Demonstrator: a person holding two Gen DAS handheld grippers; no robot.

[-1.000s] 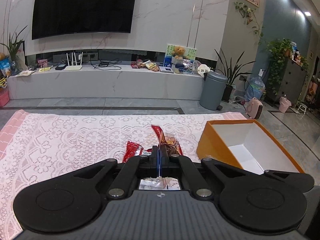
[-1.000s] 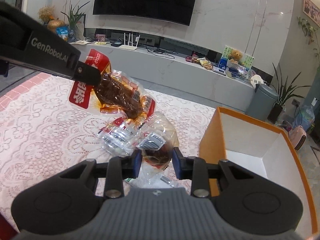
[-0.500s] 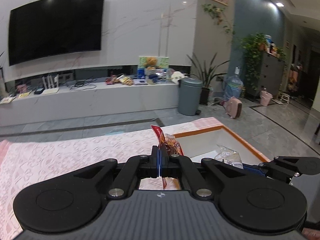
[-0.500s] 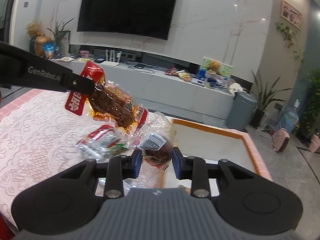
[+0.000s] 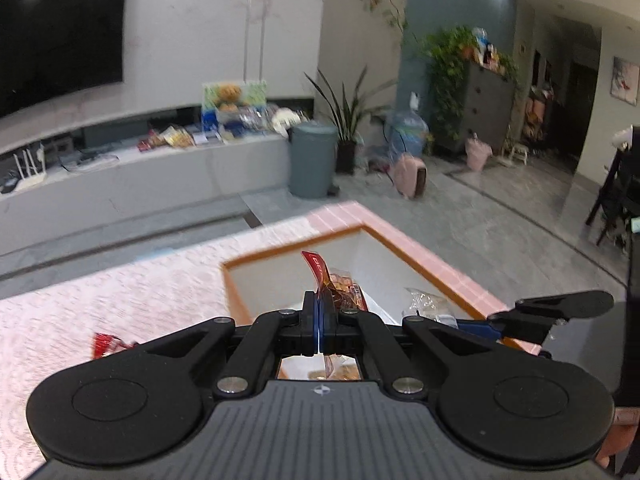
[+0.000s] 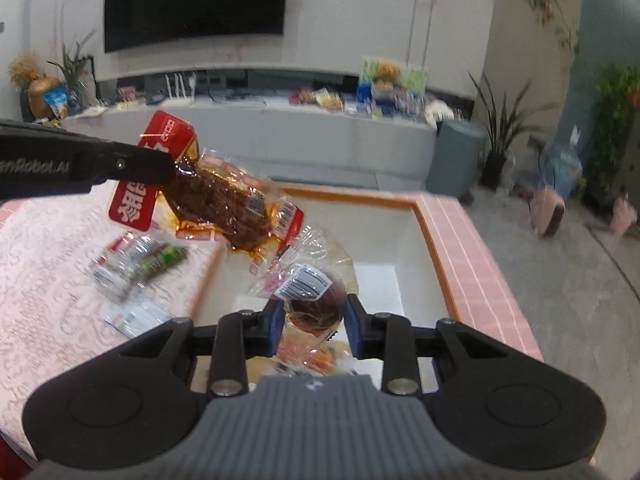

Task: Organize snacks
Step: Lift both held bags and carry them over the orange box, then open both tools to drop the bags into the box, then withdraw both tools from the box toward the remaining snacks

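Snacks are held over the orange-rimmed box (image 6: 436, 240): a red-headed meat packet (image 6: 224, 204), hung long-axis downward, is pinched at its seal by the left claw (image 5: 319, 320), and a clear pouch (image 6: 314, 300) is pinched by the right claw (image 6: 314, 320), directly above the box floor.

Partly legible white lettering "enRobot.AI" along the black finger of the left gripper (image 6: 162, 168). Large white Chinese characters, too blurred to read, on the red header of the sauce-meat packet (image 6: 224, 204); a barcode label on the clear-wrapped snack (image 6: 306, 286).
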